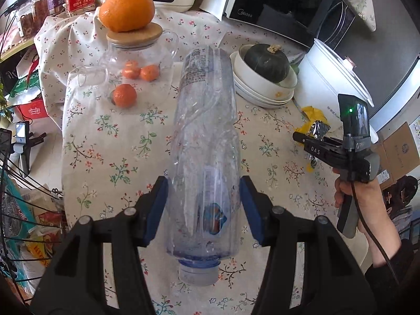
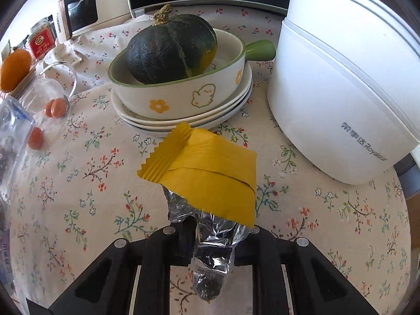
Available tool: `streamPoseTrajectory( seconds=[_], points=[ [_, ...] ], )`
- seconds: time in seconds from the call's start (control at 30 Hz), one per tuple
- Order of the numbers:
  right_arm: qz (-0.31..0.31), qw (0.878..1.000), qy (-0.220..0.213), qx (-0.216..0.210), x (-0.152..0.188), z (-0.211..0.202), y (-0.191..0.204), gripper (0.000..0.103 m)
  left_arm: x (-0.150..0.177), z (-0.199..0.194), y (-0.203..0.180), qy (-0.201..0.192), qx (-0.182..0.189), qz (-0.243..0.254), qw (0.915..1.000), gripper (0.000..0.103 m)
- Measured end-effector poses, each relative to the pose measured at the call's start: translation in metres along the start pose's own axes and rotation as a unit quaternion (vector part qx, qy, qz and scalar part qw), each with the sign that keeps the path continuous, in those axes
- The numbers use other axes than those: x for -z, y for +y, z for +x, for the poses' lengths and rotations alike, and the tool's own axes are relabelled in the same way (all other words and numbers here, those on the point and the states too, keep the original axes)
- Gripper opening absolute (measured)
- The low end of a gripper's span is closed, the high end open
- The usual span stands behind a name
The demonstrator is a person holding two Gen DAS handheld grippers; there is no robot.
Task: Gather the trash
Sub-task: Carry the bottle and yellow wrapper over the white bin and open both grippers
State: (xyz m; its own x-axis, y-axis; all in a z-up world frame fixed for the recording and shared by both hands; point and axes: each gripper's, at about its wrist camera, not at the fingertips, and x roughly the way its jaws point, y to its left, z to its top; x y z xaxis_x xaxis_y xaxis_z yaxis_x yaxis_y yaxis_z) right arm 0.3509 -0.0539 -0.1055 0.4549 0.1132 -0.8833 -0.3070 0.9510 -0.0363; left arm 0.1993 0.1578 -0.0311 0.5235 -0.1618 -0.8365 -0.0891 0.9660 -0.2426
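My left gripper (image 1: 204,199) is shut on an empty clear plastic bottle (image 1: 207,136), crushed, its grey cap toward the camera, held above the floral tablecloth (image 1: 118,157). The blue pads (image 1: 160,207) press its sides. My right gripper (image 2: 210,239) is shut on a yellow snack wrapper (image 2: 210,173) with a silver foil inside, held just above the table. In the left wrist view the right gripper (image 1: 312,141) is at the right with the wrapper (image 1: 315,120). The bottle's end shows at the left edge of the right wrist view (image 2: 10,128).
A glass teapot (image 1: 136,65) with an orange (image 1: 127,9) on its lid stands far left, small oranges (image 1: 125,95) near it. A green pumpkin (image 2: 170,47) sits in a bowl on stacked plates (image 2: 183,120). A white cooker (image 2: 341,86) and microwave (image 1: 283,2) stand behind.
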Motion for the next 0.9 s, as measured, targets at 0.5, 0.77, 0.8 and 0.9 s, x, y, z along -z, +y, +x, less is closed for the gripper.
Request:
streamPoseTrajectory(
  seconds=[0.5,0.77,0.8,0.9],
  points=[
    [0.023,1.0,0.017,0.006,0.085,-0.112,-0.033,0.02,0.03,-0.03,-0.042,-0.007,0.066,0.037,0.9971,0.058],
    [0.058,0.997,0.036,0.019,0.14,-0.158,-0.072,0.02,0.054,-0.032,-0.086,0.008,0.097,0.081,0.992,0.058],
    [0.061,0.997,0.037,0.022,0.146,-0.162,-0.077,0.02,0.058,-0.031,-0.093,0.012,0.1,0.087,0.9911,0.058],
    [0.072,0.996,0.04,0.028,0.167,-0.176,-0.094,0.02,0.067,-0.027,-0.112,0.023,0.112,0.103,0.988,0.058]
  ],
)
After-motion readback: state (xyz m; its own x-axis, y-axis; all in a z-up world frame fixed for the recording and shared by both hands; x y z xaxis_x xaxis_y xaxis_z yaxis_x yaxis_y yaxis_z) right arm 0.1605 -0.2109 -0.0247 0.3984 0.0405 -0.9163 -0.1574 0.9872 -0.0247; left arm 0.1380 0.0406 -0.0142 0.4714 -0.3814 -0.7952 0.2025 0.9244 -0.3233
